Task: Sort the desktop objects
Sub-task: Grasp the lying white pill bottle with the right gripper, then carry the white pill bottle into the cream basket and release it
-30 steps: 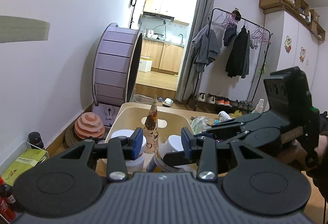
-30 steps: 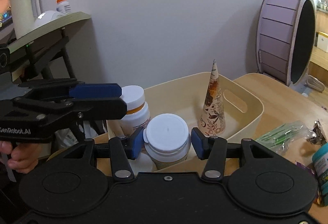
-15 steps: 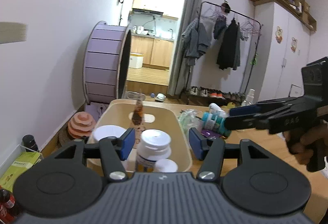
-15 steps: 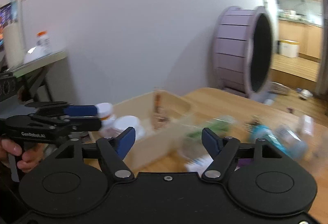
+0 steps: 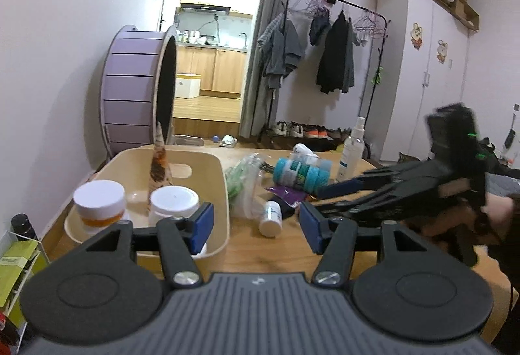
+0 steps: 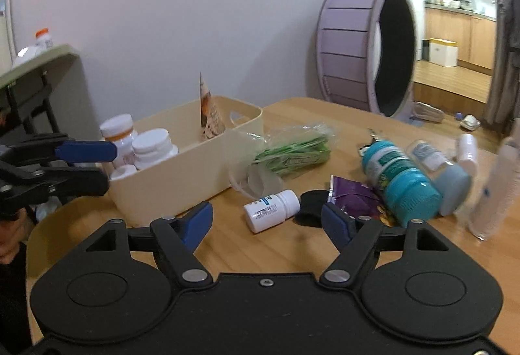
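A cream bin point(image 5: 224, 189) point(image 6: 182, 179) on the wooden table holds white-lidded jars point(image 5: 174, 202) point(image 6: 152, 145) and a patterned cone point(image 5: 159, 166) point(image 6: 209, 114). My left gripper point(image 5: 255, 226) is open and empty beside the bin's right wall. My right gripper point(image 6: 268, 221) is open and empty, just behind a small white pill bottle point(image 6: 271, 214) point(image 5: 270, 218) lying on its side. Right of it lie a purple packet point(image 6: 352, 197), a teal bottle point(image 6: 401, 182) point(image 5: 300, 174) and a green bag point(image 6: 292, 153) point(image 5: 243, 179).
A clear spray bottle point(image 5: 352, 147) point(image 6: 494, 189) stands at the table's right. A small black round thing point(image 6: 312, 207) lies by the pill bottle. A purple wheel point(image 6: 364, 49) stands on the floor beyond the table. A side shelf point(image 6: 35, 62) is at the left.
Both grippers opened and pulled back from the bin. My right gripper let go of a white-lidded jar in the bin and swung right toward the loose items.
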A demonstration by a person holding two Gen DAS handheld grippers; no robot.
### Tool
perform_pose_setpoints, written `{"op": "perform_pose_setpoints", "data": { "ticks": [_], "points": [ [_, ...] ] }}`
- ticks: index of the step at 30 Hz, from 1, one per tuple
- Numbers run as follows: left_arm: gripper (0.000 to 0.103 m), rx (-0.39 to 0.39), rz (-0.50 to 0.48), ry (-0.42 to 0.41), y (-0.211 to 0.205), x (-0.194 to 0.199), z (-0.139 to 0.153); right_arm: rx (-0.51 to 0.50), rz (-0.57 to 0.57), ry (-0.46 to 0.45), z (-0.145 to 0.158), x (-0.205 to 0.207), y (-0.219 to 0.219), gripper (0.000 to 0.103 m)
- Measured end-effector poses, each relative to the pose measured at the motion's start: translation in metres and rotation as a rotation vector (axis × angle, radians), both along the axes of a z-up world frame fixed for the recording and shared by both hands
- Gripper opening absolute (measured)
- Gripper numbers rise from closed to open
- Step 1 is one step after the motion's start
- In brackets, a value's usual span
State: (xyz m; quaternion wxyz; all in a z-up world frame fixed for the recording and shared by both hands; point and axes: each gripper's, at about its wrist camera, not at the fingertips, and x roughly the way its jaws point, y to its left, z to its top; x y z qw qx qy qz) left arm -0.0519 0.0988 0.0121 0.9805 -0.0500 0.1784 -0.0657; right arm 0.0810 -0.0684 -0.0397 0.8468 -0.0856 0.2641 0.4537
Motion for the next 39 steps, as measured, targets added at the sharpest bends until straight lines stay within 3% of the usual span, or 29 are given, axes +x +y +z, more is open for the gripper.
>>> {"op": "perform_pose_setpoints", "data": {
  "ticks": [3,8,11,13,14,20,28,33,39],
  "points": [
    [0.057,0.004,-0.005,0.004,0.000,0.002,-0.002,-0.023,0.033,-0.026,-0.006,0.005,0.008,0.081],
    [0.057,-0.007,-0.002,0.006,0.004,0.003,-0.005,-0.065,0.073,-0.067,-0.013,0.012,0.023,0.081],
    [0.058,-0.010,0.000,0.005,0.004,0.002,-0.005,-0.100,0.103,-0.079,-0.019,0.014,0.032,0.074],
    [0.057,-0.006,0.003,0.001,0.004,0.002,-0.005,-0.121,0.115,-0.070,-0.021,0.014,0.035,0.056],
    [0.058,-0.005,0.002,-0.001,0.004,0.001,-0.005,-0.119,0.113,-0.070,-0.020,0.013,0.033,0.051],
    [0.058,-0.009,0.000,-0.015,0.005,-0.001,-0.002,-0.111,0.099,-0.072,-0.012,0.008,0.022,0.050],
    [0.058,-0.043,0.058,-0.036,0.022,-0.024,-0.001,0.058,0.119,-0.073,0.035,-0.009,0.005,0.050],
    [0.058,-0.075,0.142,-0.032,0.037,-0.041,0.004,0.104,0.223,-0.084,0.048,-0.026,0.037,0.050],
    [0.058,-0.069,0.180,-0.017,0.045,-0.059,0.014,0.089,0.359,-0.096,0.052,-0.041,0.080,0.050]
  ]
}}
